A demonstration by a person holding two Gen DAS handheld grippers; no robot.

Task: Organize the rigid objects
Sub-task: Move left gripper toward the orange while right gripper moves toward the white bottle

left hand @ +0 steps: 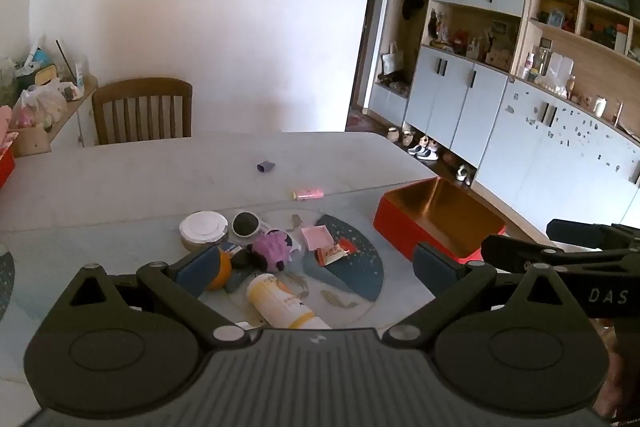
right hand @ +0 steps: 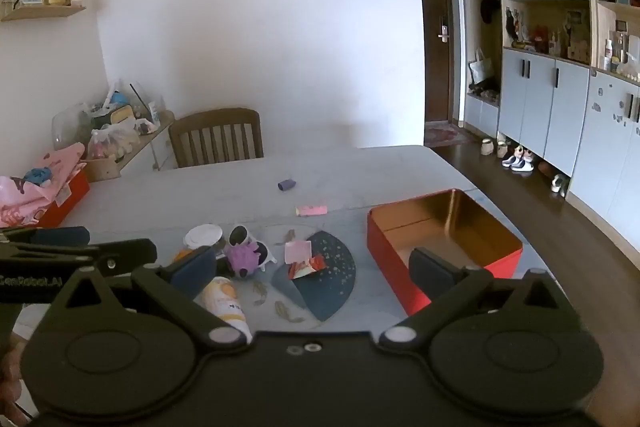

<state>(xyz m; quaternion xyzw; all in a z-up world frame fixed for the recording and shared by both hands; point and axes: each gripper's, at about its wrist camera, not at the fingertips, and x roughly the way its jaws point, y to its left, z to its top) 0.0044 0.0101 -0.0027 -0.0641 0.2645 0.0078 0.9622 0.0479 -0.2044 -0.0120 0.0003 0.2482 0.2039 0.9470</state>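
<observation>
A: While both tools hang above the near edge of the table, what do the fingers have hold of?

B: Nothing. The left gripper stands spread as wide as it goes, with no object pressed between its pads. The right gripper is equally wide and equally empty. Both tilt downward toward the tabletop.

A: What lies closest to them?

B: A white and yellow bottle on its side, just in front of the left gripper. Beside it, partly behind the left finger, sits an orange round thing; what it is, I cannot tell.

A: And a little further out?

B: A purple spiky toy in the middle of the clutter, with a black and white cup and a jar with a white lid just behind it. To their right, a small pink box and a red snack wrapper rest on a dark blue fan-shaped mat.

A: Where is the container?

B: The red tin with a gold interior sits open at the table's right side, apart from the pile, with nothing inside that I can see.

A: Beyond that?

B: A pink packet, then a small purple tube, both lying alone. A wooden chair stands at the far edge against the white wall.
</observation>
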